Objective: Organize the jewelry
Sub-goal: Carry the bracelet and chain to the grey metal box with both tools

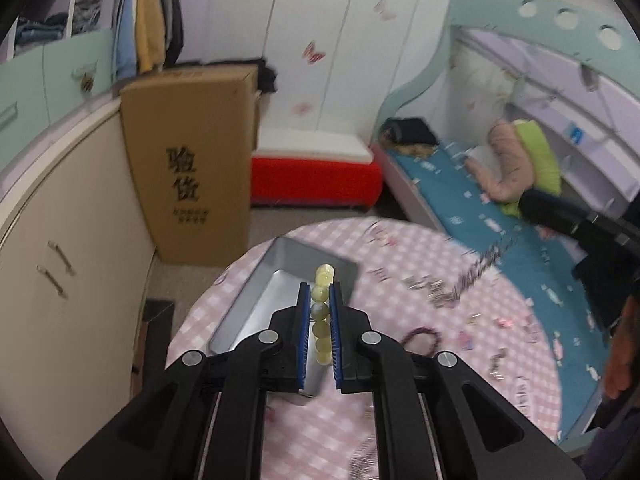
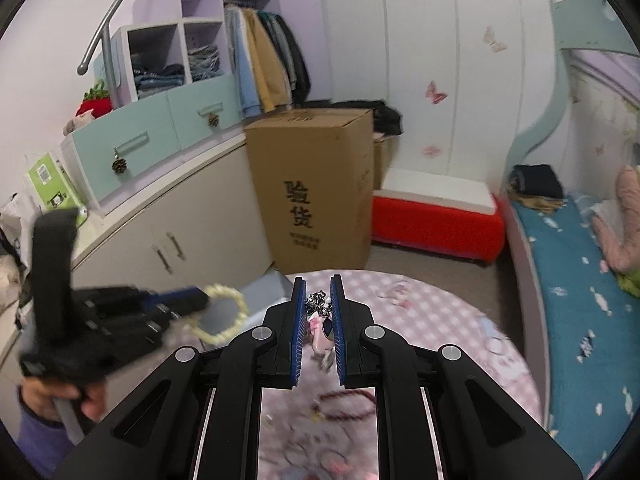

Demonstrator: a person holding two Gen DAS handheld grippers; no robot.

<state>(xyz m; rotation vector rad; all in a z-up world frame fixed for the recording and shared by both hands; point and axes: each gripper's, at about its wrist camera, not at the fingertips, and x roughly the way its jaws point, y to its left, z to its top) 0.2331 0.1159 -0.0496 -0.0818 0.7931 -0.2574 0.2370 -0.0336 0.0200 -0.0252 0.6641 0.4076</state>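
Materials and finishes on the table

A matt pink-checked cloth is seen over the table; on it, the tray is of smooth, dull-sheened grey metal. Glossy, translucent yellow-green beads form the bracelet, clamped by matt black plastic of the left hand-held gripper with ribbed blue pads.

A pale yellow bead bracelet is held edge-on above the open grey tray, at the table's ten o'clock edge.

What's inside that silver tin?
The silver tin looks bare where its floor shows. The left tool, gripping the yellow bead bracelet, covers part of it.
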